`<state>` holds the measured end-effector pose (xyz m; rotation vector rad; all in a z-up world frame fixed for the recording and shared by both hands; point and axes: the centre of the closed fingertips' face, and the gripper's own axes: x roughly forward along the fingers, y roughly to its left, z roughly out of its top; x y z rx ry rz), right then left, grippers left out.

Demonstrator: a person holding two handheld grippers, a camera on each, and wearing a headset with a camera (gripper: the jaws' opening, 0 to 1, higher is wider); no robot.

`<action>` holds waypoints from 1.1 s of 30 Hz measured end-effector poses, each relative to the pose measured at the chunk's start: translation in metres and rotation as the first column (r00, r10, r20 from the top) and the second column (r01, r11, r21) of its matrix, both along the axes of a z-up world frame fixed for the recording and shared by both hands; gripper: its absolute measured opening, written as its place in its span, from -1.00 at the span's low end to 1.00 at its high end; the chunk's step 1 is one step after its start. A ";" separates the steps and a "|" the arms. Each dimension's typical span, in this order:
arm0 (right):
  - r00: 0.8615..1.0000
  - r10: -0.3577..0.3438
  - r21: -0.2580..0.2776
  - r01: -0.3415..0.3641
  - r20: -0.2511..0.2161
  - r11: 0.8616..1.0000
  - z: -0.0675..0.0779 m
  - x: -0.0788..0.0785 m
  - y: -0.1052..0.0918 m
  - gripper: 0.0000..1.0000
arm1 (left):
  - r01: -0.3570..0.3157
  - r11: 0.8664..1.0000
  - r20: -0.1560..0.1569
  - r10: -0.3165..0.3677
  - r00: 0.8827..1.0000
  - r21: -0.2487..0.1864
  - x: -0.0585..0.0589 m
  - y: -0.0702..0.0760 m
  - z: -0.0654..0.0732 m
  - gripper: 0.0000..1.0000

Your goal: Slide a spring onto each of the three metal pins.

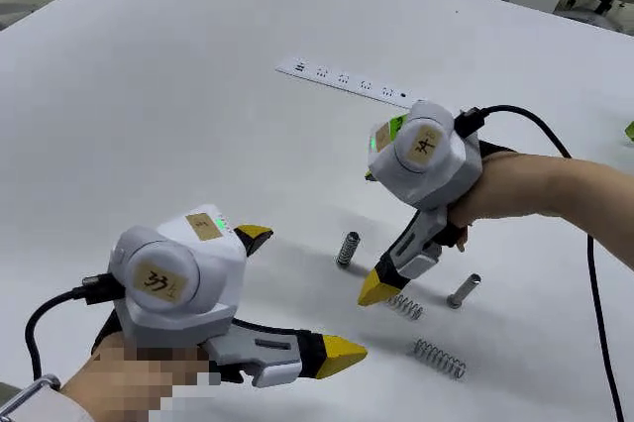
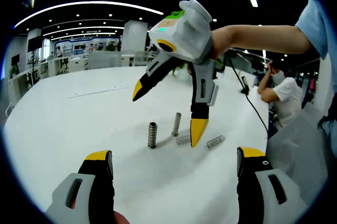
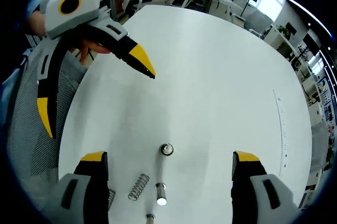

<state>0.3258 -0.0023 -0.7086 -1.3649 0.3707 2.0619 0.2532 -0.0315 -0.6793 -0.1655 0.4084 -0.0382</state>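
So, left gripper (image 1: 302,291) hovers over the table (image 1: 198,95), jaws spread, nothing between them. Next along, a sprung pin (image 1: 347,248) stands upright. Right gripper (image 2: 167,111) gapes wide too, lower tip right beside a loose spring (image 1: 404,305). Second spring (image 1: 439,359) lies near it, bare pin (image 1: 463,290) furthest right.

Grey-white left gripper (image 1: 301,292) and right gripper (image 2: 167,112) have yellow-tipped fingers (image 1: 342,351), black cables (image 1: 592,244).
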 end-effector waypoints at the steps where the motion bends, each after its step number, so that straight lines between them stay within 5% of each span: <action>1: 1.000 -0.005 0.003 0.005 -0.004 1.000 0.000 0.000 -0.001 0.99 | 0.000 1.000 0.000 0.000 1.000 0.000 0.000 0.000 0.000 1.00; 13: 0.992 -0.097 0.072 0.103 -0.085 0.992 0.014 0.009 -0.014 0.99 | 0.016 1.000 -0.014 -0.015 1.000 0.015 0.000 0.004 0.001 1.00; 33: 0.946 -0.283 0.112 0.302 -0.155 0.947 0.018 0.047 -0.088 0.98 | 0.106 0.992 -0.058 -0.102 0.993 0.072 0.003 0.000 0.005 1.00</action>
